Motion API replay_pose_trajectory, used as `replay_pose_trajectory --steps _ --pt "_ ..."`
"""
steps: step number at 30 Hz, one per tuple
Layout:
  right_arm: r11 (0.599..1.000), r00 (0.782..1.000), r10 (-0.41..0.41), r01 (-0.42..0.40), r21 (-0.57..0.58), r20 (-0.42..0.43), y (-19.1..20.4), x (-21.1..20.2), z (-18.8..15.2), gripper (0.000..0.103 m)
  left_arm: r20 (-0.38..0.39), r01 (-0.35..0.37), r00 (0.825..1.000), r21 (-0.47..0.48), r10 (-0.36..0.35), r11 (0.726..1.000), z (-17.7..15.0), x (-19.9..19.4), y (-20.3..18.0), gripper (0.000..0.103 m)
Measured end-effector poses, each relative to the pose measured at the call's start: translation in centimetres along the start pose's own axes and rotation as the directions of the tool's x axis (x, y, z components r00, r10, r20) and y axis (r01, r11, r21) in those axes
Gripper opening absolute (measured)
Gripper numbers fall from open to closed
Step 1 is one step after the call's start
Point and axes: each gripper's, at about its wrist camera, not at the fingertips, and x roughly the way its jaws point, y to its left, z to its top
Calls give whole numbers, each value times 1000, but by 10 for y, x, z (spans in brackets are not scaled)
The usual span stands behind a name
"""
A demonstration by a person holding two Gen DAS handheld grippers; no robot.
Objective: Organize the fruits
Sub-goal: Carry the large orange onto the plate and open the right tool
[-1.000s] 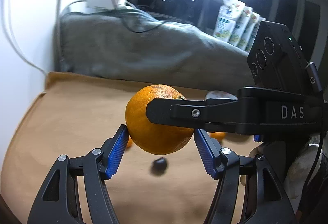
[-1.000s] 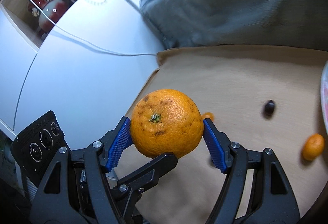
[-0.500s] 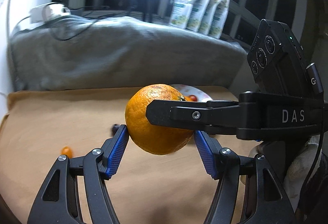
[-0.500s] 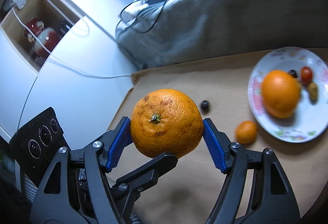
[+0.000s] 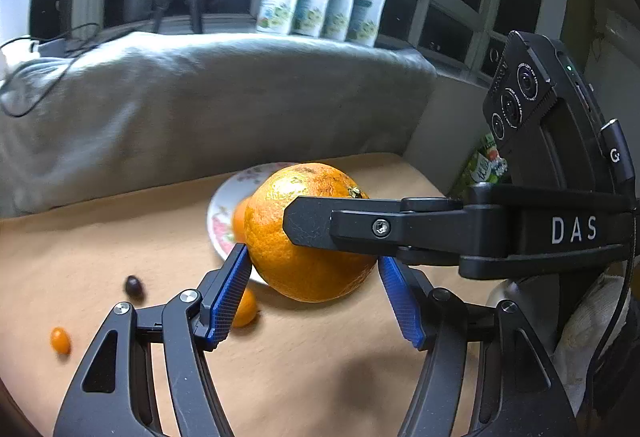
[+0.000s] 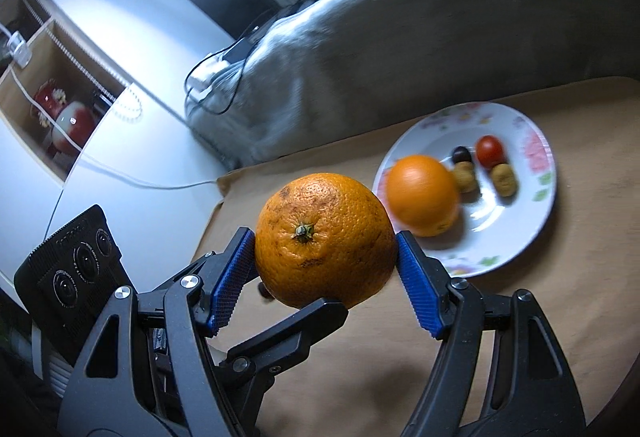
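A large orange (image 5: 308, 269) (image 6: 324, 241) is held in the air between both grippers at once. My left gripper (image 5: 314, 293) has its blue pads on the orange's two sides. My right gripper (image 6: 326, 277) is shut on the same orange, its pads crosswise to the left ones; one of its fingers (image 5: 360, 227) crosses the fruit in the left wrist view. Beyond it stands a flowered white plate (image 6: 520, 237) (image 5: 224, 205) with a second orange (image 6: 424, 195), a red tomato (image 6: 490, 149), a dark grape and two brown fruits.
On the tan tabletop (image 5: 120, 229) lie a dark grape (image 5: 134, 285), a small orange kumquat (image 5: 60, 341) and another kumquat (image 5: 244, 311) partly behind my left pad. A grey cloth-covered bulk (image 5: 200, 97) borders the back. A white cabinet (image 6: 120, 117) stands at the left.
Both grippers have swung right together with the orange. The plate has come nearer and now sits just behind the orange. The grip on the orange is unchanged.
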Motion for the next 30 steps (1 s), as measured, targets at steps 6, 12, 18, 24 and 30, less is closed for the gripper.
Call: replay_pose_trajectory --steps 6,12,18,24,30 --pt "999 1000 -18 18 44 14 -30 -6 5 74 -37 23 999 16 -22 1000 6 25 -12 65" --pt "997 999 -26 25 80 24 -57 -10 10 74 -67 37 997 31 -34 999 10 45 -21 66" --pt "993 999 -30 26 112 37 -77 -16 14 74 -88 46 995 42 -42 998 14 60 -28 66" --pt "989 999 -33 27 143 41 -88 -16 17 74 -102 39 994 65 -32 997 15 66 -31 65" --pt "987 998 -44 38 154 40 -92 -11 21 74 -114 20 993 75 -11 997 19 77 -32 65"
